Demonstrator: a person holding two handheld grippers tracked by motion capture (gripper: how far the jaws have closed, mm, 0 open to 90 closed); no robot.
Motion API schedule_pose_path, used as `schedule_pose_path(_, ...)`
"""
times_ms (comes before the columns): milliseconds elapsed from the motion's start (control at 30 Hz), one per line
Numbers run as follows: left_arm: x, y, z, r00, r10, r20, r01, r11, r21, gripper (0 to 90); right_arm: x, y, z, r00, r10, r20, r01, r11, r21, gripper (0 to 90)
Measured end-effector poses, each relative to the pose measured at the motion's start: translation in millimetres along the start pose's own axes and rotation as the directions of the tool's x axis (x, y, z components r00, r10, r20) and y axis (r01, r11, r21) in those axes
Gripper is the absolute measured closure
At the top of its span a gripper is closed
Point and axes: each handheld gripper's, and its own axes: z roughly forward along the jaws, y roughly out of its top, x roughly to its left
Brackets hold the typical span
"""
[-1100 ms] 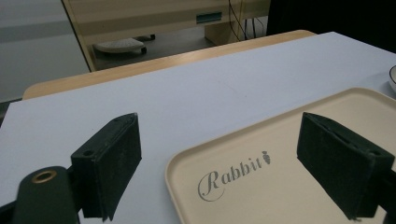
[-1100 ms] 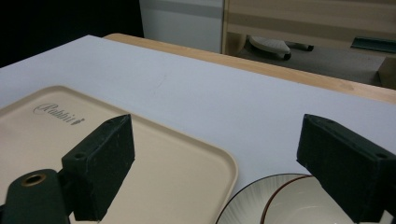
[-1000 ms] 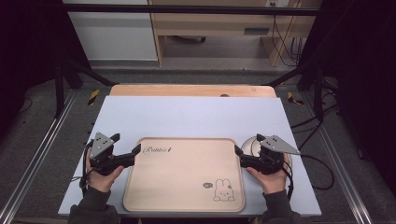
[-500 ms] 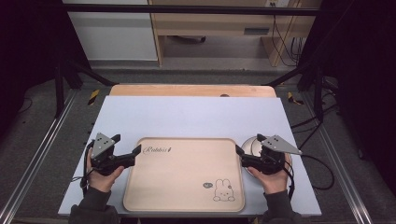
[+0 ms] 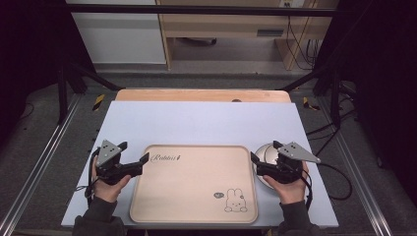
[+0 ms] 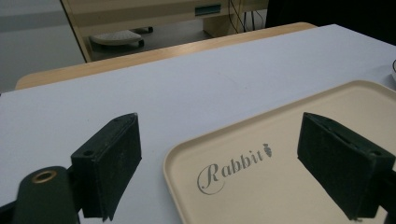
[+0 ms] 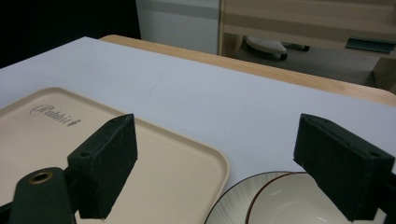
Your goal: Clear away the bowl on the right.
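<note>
A beige tray (image 5: 196, 187) with a rabbit drawing and the word "Rabbit" lies on the near middle of the table. My left gripper (image 5: 142, 161) is open at the tray's left edge, its jaws straddling the tray's far-left corner (image 6: 187, 154). My right gripper (image 5: 255, 162) is open at the tray's right edge. Below it sits a white bowl with a brown rim (image 7: 289, 200) on a plate (image 5: 265, 153), just right of the tray (image 7: 187, 154). In their own views the left gripper (image 6: 219, 172) and right gripper (image 7: 215, 172) hold nothing.
The pale blue table top (image 5: 206, 123) stretches open beyond the tray to a wooden strip (image 5: 201, 95) at the far edge. Black frame legs and cables stand on the floor at both sides.
</note>
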Motion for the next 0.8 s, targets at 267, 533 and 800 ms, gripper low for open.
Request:
schedule_pose_path(267, 0.5, -0.7, 0.7, 1.0000, -0.001, -0.001, 0.001, 1.0000, 0.004, 13.1, -3.7, 0.1, -2.0, 0.9999, -0.001, 0.014, 0.001, 1.000, 0.008, 13.4)
schedule_pose_path(533, 0.4, -1.0, 1.1, 1.0000, -0.001, -0.001, 0.001, 1.0000, 0.007, 13.1, -9.1, 0.1, -4.9, 0.9995, 0.007, 0.030, -0.007, 1.000, 0.007, 13.2)
schedule_pose_path(800, 0.2, -1.1, 1.3, 1.0000, 0.000, 0.000, 0.000, 1.0000, 0.006, 13.1, -19.0, -1.5, -9.1, 0.9974, 0.032, 0.064, -0.033, 0.999, 0.012, 13.1)
